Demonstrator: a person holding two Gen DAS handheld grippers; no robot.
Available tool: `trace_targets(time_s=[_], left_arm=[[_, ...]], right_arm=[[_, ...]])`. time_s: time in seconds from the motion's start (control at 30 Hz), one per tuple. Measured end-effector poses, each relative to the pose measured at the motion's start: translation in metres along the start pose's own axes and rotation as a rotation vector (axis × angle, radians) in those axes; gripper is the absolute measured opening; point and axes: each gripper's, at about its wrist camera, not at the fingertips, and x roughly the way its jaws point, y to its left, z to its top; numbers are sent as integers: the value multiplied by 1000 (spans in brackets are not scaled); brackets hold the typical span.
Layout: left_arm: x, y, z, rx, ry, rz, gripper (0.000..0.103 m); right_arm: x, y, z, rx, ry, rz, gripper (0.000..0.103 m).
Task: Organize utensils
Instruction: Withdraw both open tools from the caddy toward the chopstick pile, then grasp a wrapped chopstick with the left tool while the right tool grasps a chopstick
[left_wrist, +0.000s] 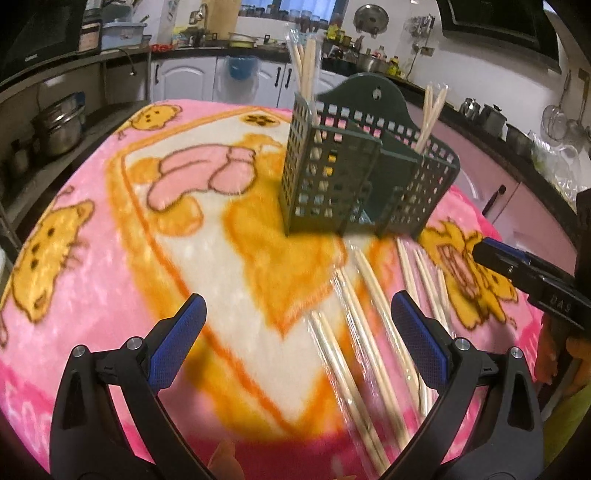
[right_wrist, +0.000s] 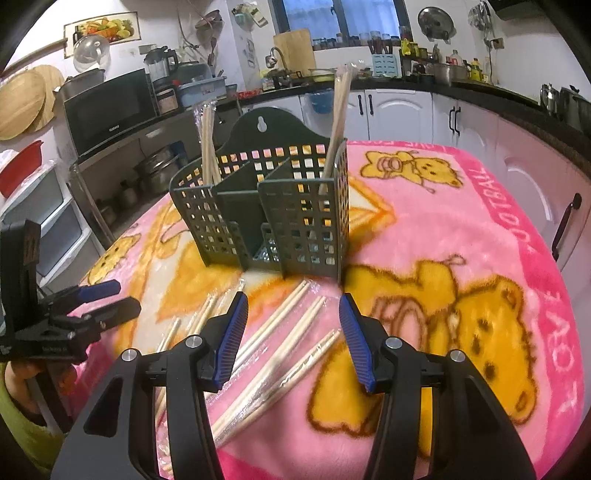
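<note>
A dark green slotted utensil holder stands upright on the pink blanket. Wrapped chopsticks stand in its two outer compartments; the middle compartment looks empty. Several wrapped chopstick pairs lie on the blanket in front of it. My left gripper is open and empty, just left of the loose chopsticks; it also shows at the left in the right wrist view. My right gripper is open and empty above the loose chopsticks; one of its fingers shows in the left wrist view.
The pink cartoon blanket covers the table. Kitchen counters and white cabinets run behind. A microwave and pots on shelves stand off the table's far side.
</note>
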Motion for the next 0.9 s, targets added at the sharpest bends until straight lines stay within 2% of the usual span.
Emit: trace_targets(time_s=[0.33, 0.37, 0.53, 0.7, 0.9], left_arm=[[12, -4, -15, 9, 52, -15, 91], [13, -4, -15, 9, 53, -12, 89], [25, -2, -18, -1, 91, -18, 53], [30, -3, -15, 2, 100, -20, 46], [37, -8, -14, 17, 114, -24, 43]], right_arm=[[12, 0, -10, 5, 54, 4, 49], [14, 0, -10, 6, 58, 3, 49], [24, -2, -4, -3, 87, -12, 46], [42, -6, 1, -12, 131, -14, 43], [65, -12, 5, -6, 188, -28, 40]])
